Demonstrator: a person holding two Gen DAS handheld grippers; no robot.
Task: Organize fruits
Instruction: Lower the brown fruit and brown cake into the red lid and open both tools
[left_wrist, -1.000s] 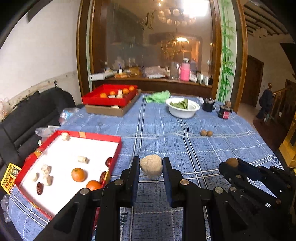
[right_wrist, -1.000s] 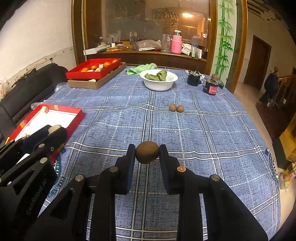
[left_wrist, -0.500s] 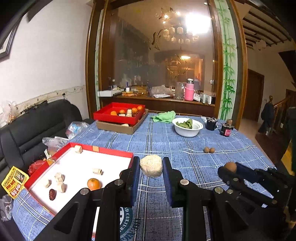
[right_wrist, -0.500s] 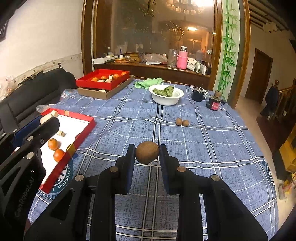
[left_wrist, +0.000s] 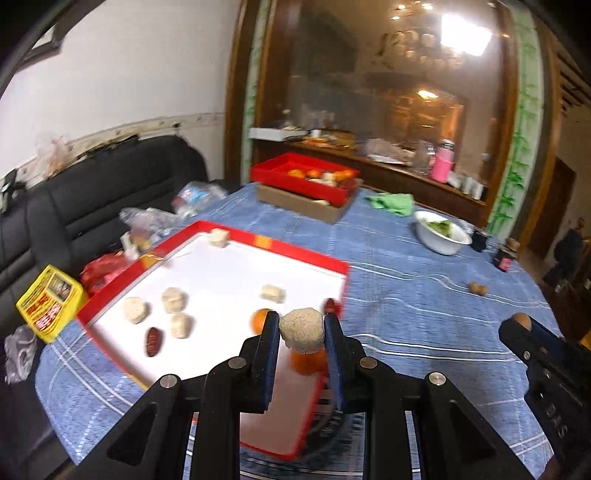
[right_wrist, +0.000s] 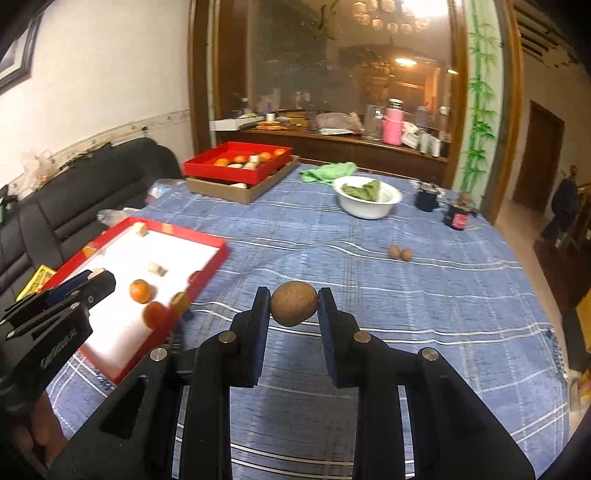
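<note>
- holding a pale, rough lump (left_wrist: 302, 329) in my left tongs (left_wrist: 301, 334), both pads clamped tight on its sides.
- that lump hangs over the near right corner of the red tray (left_wrist: 306, 258), above an orange (left_wrist: 308, 360) lying on the tray's white floor.
- my right tongs (right_wrist: 293, 308) are clamped on a round brown fruit (right_wrist: 294, 303), well to the right of the red tray and over the blue checked tabletop (right_wrist: 406, 314).
- inside the red tray i see more pale lumps (left_wrist: 173, 300), a dark date (left_wrist: 151, 341) and a second orange (left_wrist: 259, 320).
- two small brown fruits (right_wrist: 401, 253) lie touching each other on the tabletop, far right of the red tray.
- beyond the red tray stands a second red box (right_wrist: 236, 162) on a cardboard one, and right of that a white bowl (right_wrist: 367, 201) of greens.
</note>
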